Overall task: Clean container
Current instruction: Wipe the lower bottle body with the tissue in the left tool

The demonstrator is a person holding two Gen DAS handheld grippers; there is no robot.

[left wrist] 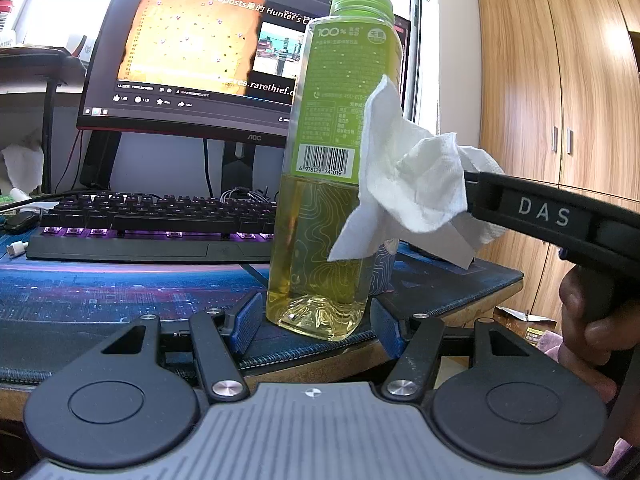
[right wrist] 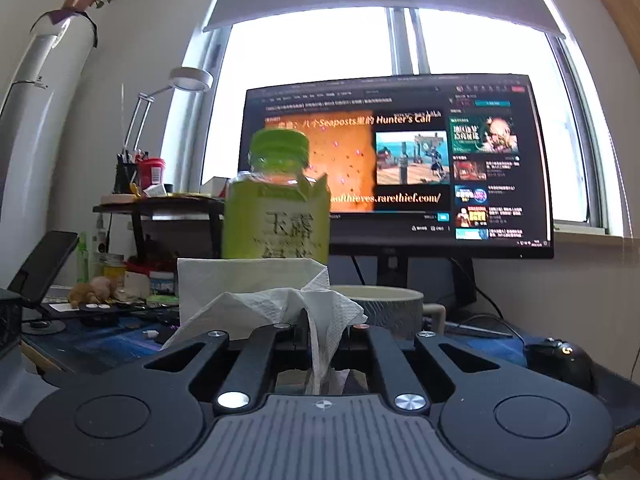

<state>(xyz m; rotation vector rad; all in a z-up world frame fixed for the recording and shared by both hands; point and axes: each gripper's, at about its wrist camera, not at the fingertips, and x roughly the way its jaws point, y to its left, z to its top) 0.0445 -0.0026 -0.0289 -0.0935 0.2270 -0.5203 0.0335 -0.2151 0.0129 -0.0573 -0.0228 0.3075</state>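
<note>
A clear bottle with a green cap and green label, about half full of yellow liquid, stands upright on the blue desk mat near the desk's front edge. My left gripper has its blue pads against both sides of the bottle's base. My right gripper reaches in from the right, shut on a crumpled white paper towel that lies against the bottle's right side. In the right wrist view the towel bunches between the shut fingers of my right gripper and hides the lower half of the bottle.
A lit monitor and a backlit keyboard stand behind the bottle. A mug sits just beyond it, a black mouse to the right. A wooden wardrobe lies past the desk's right edge. A hand holds the right gripper.
</note>
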